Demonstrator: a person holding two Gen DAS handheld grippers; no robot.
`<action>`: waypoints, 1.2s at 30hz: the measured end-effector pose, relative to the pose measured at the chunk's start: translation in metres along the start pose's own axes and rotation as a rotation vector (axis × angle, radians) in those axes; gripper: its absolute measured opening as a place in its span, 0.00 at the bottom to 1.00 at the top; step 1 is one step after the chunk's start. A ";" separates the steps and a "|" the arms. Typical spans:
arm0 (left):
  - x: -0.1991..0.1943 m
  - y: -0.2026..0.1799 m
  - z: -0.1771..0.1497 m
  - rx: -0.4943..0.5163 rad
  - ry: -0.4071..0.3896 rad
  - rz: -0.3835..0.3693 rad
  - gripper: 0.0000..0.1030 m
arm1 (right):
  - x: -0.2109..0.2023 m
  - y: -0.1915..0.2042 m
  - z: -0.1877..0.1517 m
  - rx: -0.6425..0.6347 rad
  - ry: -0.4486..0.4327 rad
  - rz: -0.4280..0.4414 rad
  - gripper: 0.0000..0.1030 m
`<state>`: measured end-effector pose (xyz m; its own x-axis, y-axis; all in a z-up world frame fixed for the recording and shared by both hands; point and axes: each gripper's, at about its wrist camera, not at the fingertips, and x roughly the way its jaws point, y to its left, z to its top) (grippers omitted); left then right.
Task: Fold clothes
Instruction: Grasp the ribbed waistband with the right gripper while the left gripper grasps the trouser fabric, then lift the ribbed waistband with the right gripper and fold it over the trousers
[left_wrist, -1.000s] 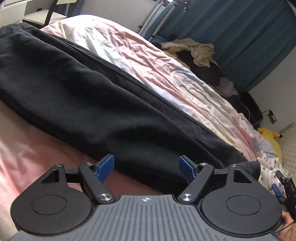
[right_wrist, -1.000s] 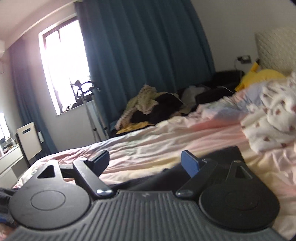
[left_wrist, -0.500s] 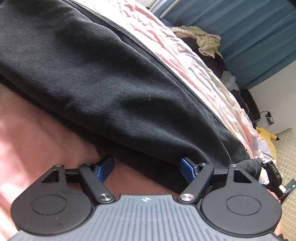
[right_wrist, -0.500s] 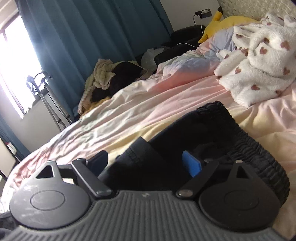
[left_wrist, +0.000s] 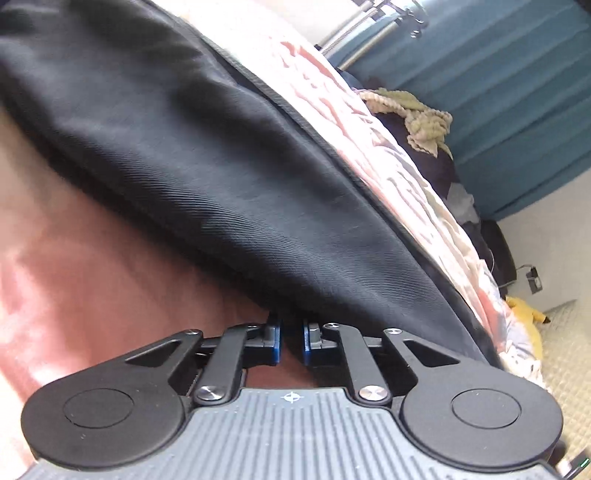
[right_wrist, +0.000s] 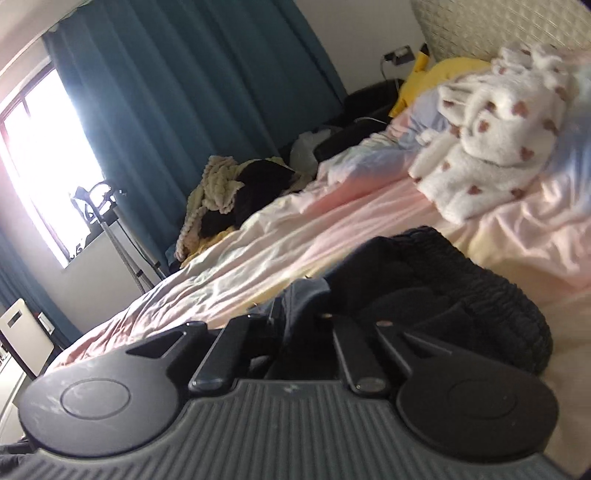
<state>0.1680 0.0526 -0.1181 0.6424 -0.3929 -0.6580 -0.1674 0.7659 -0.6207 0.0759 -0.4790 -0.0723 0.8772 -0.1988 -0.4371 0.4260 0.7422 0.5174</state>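
- Fingers on both grippers have closed within the last second: a second ago each pair stood wide apart, and now each is drawn nearly together.
- Left gripper (left_wrist: 290, 341) shows its blue pads almost touching, a thin gap left between them, right at the near edge of the black trousers (left_wrist: 207, 177); whether cloth is actually pinched between the pads cannot be told, since the hem hangs just over the tips.
- Right gripper (right_wrist: 293, 325) has its fingers clamped on a fold of dark fabric, which bunches up between and just ahead of the tips, beside the gathered elastic waistband (right_wrist: 491, 291).
- Trousers lie stretched along the pink bed sheet (left_wrist: 66, 280), running ahead of the left fingers and away to their left, with the waistband end ahead and to the right of the right fingers.
- Both wrist views have also dropped lower and closer to the cloth than a second ago.
- White fleece with heart print (right_wrist: 491, 147) sits on the bed well beyond the right fingers, apart from the trousers.
- Judged from this, two holds along the near edge are being taken, which would suit lifting that edge over for a fold; how many folds the trousers already carry is not clear.
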 end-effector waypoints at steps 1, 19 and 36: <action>-0.001 0.000 0.000 0.003 0.001 0.003 0.12 | -0.003 -0.008 -0.006 0.022 0.035 -0.024 0.06; -0.045 -0.012 -0.017 0.216 -0.061 0.075 0.18 | -0.062 -0.077 -0.028 0.434 -0.069 -0.060 0.78; 0.002 -0.103 -0.043 0.762 -0.319 0.076 0.46 | -0.004 -0.115 -0.025 0.522 -0.096 0.070 0.82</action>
<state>0.1543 -0.0491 -0.0733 0.8505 -0.2502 -0.4626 0.2594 0.9647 -0.0449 0.0179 -0.5481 -0.1485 0.9134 -0.2363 -0.3315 0.3976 0.3432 0.8510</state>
